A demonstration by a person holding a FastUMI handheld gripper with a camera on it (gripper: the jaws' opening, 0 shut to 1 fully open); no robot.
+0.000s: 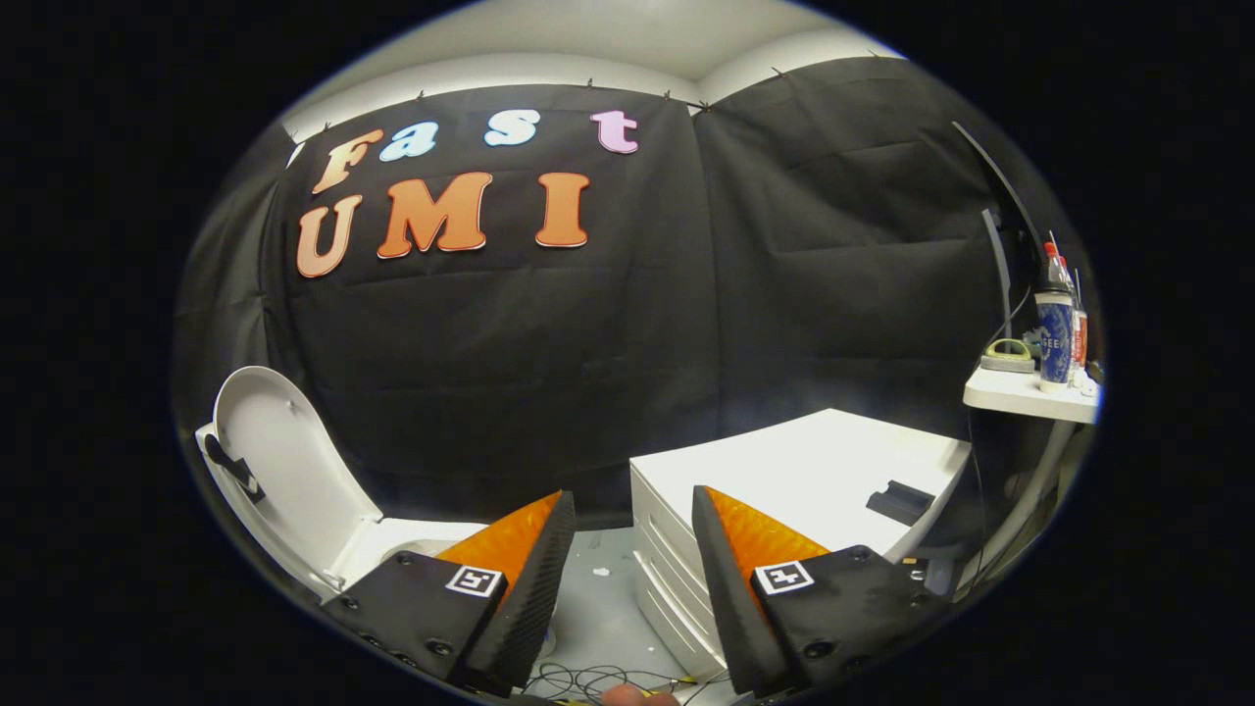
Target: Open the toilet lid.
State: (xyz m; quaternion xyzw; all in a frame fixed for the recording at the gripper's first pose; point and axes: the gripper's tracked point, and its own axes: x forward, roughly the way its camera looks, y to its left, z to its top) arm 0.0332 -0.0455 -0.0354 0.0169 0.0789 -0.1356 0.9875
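The white toilet lid [284, 461] stands raised, leaning back toward the black cloth wall, off to the left beyond my left finger. Part of the white toilet seat and rim [407, 541] shows below it, just behind that finger. My gripper [632, 505] is open, its two fingers spread apart with nothing between them. It is clear of the lid and points at the gap between the toilet and a white cabinet.
A white drawer cabinet [784, 461] stands just ahead of my right finger, a small dark object [900, 502] on its top. Further right, a white shelf [1025, 392] carries a cup and bottles. Loose cables [588, 677] lie on the grey floor below the fingers.
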